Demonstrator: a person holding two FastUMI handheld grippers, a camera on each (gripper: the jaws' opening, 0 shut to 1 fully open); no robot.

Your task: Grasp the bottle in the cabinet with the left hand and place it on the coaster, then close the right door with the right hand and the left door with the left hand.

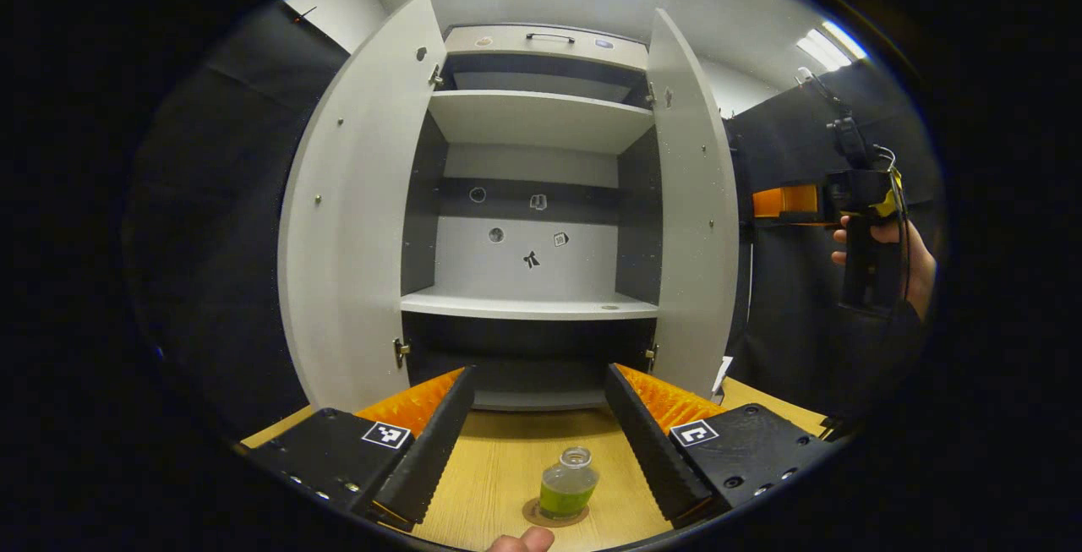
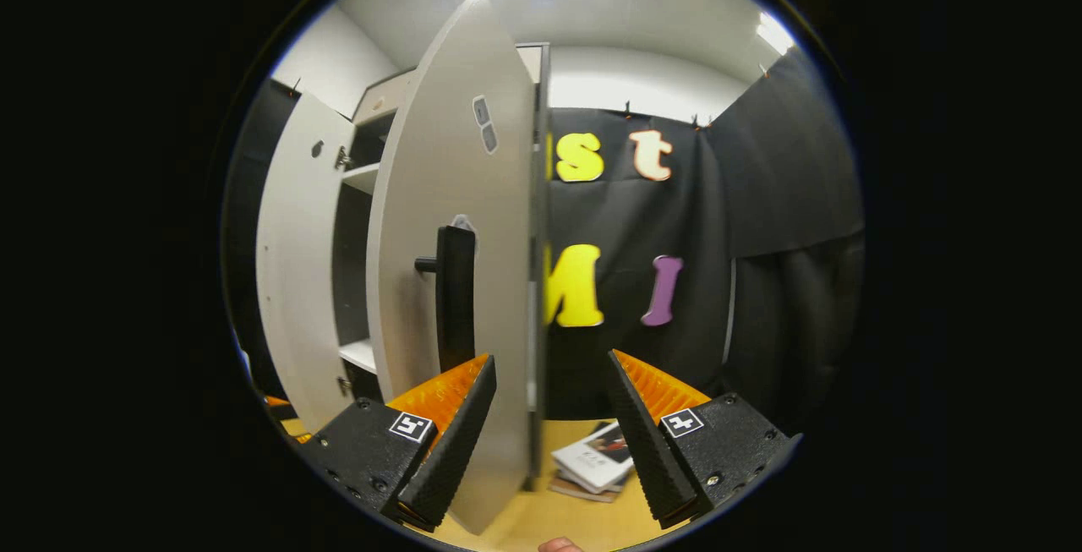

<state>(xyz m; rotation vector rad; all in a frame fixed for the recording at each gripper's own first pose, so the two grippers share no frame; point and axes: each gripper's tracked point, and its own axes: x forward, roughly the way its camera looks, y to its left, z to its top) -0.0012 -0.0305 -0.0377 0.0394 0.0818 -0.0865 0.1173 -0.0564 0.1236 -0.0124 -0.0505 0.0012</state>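
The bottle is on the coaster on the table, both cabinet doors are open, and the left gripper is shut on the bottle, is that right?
Not quite. In the left gripper view the left gripper is open, its fingers clear of the bottle. The bottle does stand on the coaster, and both doors, left and right, are open.

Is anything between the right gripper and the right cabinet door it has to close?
Nothing visible. The grey right cabinet door stands open directly ahead of the open right gripper, its edge running down between the fingers and its black handle unobstructed.
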